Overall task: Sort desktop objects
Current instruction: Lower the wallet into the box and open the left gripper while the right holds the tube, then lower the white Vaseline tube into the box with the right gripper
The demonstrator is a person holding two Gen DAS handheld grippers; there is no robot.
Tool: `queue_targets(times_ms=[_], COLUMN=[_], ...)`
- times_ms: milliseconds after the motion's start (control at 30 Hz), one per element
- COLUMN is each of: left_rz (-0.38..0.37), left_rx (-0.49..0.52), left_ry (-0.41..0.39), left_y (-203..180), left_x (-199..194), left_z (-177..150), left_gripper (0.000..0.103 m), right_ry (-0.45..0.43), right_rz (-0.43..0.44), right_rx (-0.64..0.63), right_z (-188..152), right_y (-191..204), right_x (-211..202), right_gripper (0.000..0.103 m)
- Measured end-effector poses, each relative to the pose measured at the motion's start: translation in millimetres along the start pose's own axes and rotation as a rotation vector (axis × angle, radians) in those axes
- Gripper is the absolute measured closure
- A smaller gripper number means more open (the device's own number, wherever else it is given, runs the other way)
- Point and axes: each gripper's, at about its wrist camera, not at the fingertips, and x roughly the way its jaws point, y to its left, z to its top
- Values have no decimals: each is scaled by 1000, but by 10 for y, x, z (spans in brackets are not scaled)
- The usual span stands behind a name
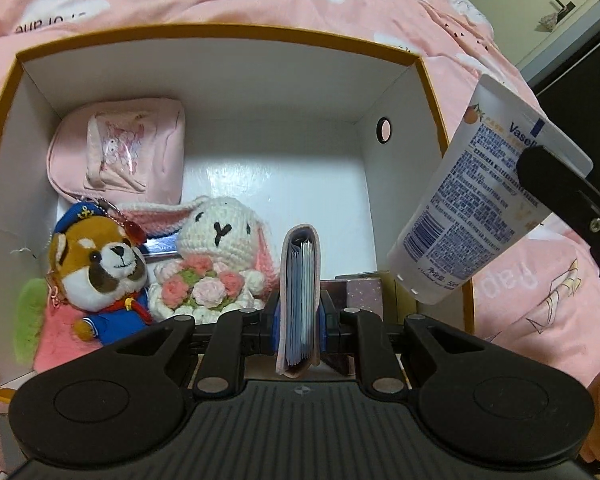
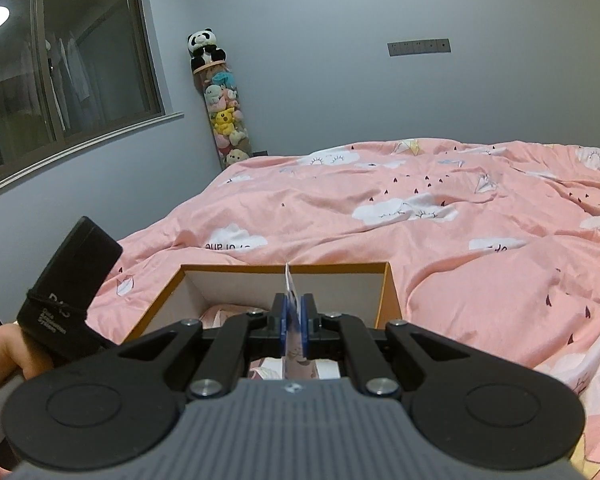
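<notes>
One bed, covered by a pink quilt with white cloud print (image 2: 440, 216), carries the whole scene; it lies rumpled but unobstructed beyond and to the right of the box.

One open cardboard box with orange rim and white inner walls (image 1: 236, 76) sits on the quilt. Its back right half of floor is bare and free for placing; the left and front are occupied. One round finger hole shows in its right wall.

Contents, counted: one pink fabric pouch with cartoon print (image 1: 120, 152) in the back left corner; one white crocheted rabbit holding pink flowers (image 1: 216, 256) at front centre; one brown-and-white plush dog in blue sailor cap (image 1: 100, 268) touching the rabbit's left side.

One white Vaseline lotion tube with blue print (image 1: 460, 208) hangs tilted, cap end down, over the box's right rim, pinched at its flat end by the right claw (image 2: 294, 320), whose jaws are nearly closed.

One pink card holder with blue leaves (image 1: 300, 292) stands upright over the box's front, clamped between the narrow-set jaws of the left claw (image 1: 300, 328).
</notes>
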Motion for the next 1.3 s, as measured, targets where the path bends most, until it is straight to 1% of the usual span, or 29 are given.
queue_targets(times_ms=[67,133,267,333,367,400,567,667,733,833,867,1000,1100,1167,1300], left_rz=[-44,-68,-128,-177,-207,-217,-211,-224,-196,-132,-115,-21,56,82,79], left_rx=[-27,-53,-93,-108,-114,-114,-97,-98,-90,-73,-76,-116,-131,-144,-149], left_ry=[16,27,9,-4,-10,-15,-29,-59,-92,-151,-175,-259,-294,-304,-313], left_y=[57,111,214,247,255,253,225,251,284,369,399,612,749,827,916], left_x=[19,26,-53,-127,-163,-185,-135,-189,-297,-505,-567,-815,-912,-960,-1008], left_z=[24,20,-43,-85,-108,-129,-196,-237,-284,-377,-397,-495,-545,-558,-596], left_gripper=[78,78,76,76,73,69,69,69,69,56,55,55,55,55,55], right_ry=[8,19,31,34,36,38,47,53,55,54,55,60,74,94,138], right_rz=[-1,-2,-12,-15,-16,-18,-25,-36,-40,-32,-25,19,68,106,142], right_rx=[0,4,0,-3,-2,-3,-7,-16,-25,-41,-46,-75,-88,-84,-99], right_z=[-11,-25,-51,-56,-57,-56,-25,15,46,102,123,220,292,325,326], right_y=[-13,-27,-47,-44,-45,-43,-39,-29,-14,28,48,184,321,417,630], right_x=[33,77,130,137,146,155,199,233,256,301,321,435,575,702,957], right_gripper=[96,96,96,96,96,96,96,96,96,96,96,96,96,96,96])
